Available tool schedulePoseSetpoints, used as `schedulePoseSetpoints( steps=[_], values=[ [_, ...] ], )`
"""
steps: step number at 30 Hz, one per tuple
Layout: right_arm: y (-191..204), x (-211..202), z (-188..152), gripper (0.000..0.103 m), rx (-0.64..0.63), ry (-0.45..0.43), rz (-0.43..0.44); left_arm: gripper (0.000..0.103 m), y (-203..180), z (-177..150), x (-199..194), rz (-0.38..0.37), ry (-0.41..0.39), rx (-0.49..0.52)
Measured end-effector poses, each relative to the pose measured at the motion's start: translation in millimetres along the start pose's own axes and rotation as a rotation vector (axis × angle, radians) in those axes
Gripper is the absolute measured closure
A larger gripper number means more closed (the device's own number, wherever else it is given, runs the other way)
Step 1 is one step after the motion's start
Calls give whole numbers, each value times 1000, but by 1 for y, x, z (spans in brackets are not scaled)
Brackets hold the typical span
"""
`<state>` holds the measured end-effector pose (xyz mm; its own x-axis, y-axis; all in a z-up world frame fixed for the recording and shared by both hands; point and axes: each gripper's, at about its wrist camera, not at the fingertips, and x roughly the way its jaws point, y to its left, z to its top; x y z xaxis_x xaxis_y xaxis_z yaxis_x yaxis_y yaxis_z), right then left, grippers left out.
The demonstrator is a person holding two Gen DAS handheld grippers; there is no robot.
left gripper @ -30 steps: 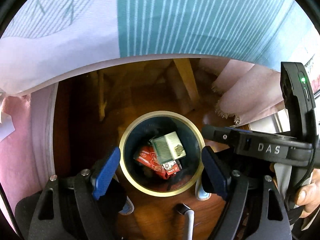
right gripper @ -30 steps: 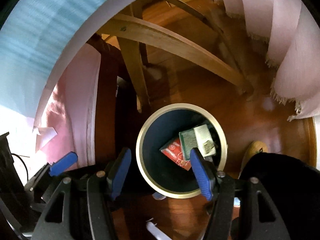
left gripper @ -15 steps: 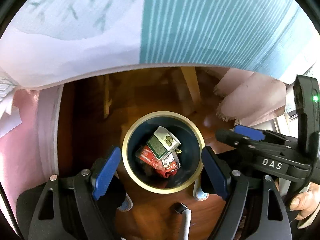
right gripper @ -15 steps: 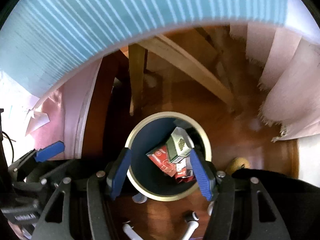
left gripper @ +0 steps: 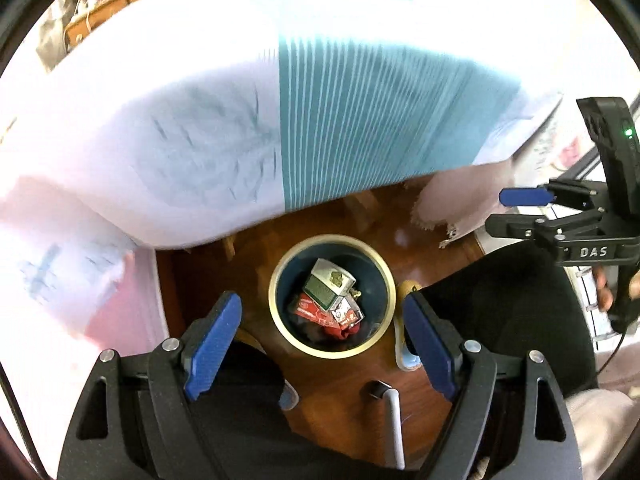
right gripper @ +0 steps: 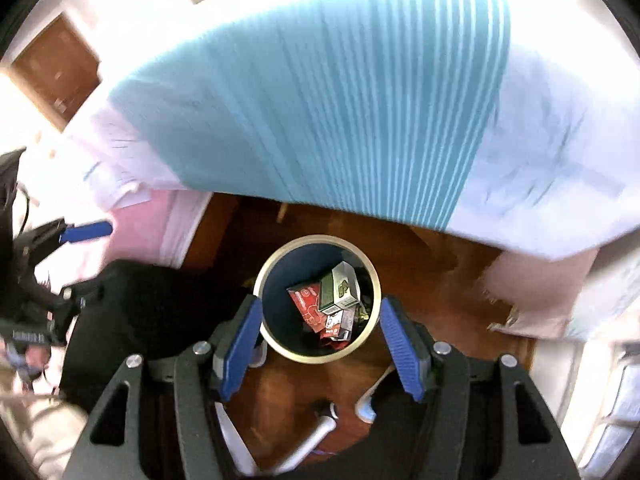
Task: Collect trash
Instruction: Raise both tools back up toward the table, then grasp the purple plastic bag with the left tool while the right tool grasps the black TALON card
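Observation:
A round dark-blue trash bin point(left gripper: 280, 280) with a cream rim stands on the wooden floor below both grippers; it also shows in the right wrist view point(right gripper: 280, 276). Inside lie a green-and-white box point(left gripper: 328, 285) point(right gripper: 338, 286) and red packets point(left gripper: 310, 309) point(right gripper: 306, 304). My left gripper point(left gripper: 322, 342) is open and empty, high above the bin. My right gripper point(right gripper: 320, 350) is open and empty too, and appears at the right edge of the left wrist view point(left gripper: 524, 197). The left gripper shows at the left edge of the right wrist view point(right gripper: 86, 230).
A table with a white and teal striped cloth point(left gripper: 360, 112) point(right gripper: 320, 100) overhangs the floor beyond the bin. A pink fringed cloth point(left gripper: 460, 208) hangs at right. A metal chair leg point(left gripper: 394, 420) and the person's slippered foot point(left gripper: 404, 344) are near the bin.
Both grippers have risen away from the bin, which looks smaller now. The tabletop has come into view. The trash in the bin has not moved.

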<state>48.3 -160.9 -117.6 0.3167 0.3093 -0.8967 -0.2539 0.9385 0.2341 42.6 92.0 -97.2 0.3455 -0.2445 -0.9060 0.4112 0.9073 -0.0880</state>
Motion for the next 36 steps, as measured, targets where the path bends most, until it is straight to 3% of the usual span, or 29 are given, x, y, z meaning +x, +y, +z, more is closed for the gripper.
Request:
schedulePoseSetpoints(
  steps=[7, 11, 15, 21, 27, 33, 36],
  values=[
    [21, -82, 35, 41, -82, -94, 57, 22, 2, 54, -66, 31, -100, 48],
    [27, -122, 66, 41, -133, -209, 61, 22, 3, 91, -94, 54, -192, 58],
    [25, -131, 99, 33, -150, -289, 24, 22, 6, 133, -109, 89, -290, 61],
    [16, -115, 149, 32, -219, -392, -100, 21, 19, 187, -95, 115, -356, 21],
    [-17, -88, 203, 30, -266, -376, -201, 21, 45, 239, -54, 101, -327, -50],
    [-48, -50, 237, 29, -309, -261, -208, 21, 72, 272, -21, 125, -290, -89],
    [-57, -34, 248, 29, -345, -190, -167, 21, 89, 284, -11, 118, -269, -106]
  ],
)
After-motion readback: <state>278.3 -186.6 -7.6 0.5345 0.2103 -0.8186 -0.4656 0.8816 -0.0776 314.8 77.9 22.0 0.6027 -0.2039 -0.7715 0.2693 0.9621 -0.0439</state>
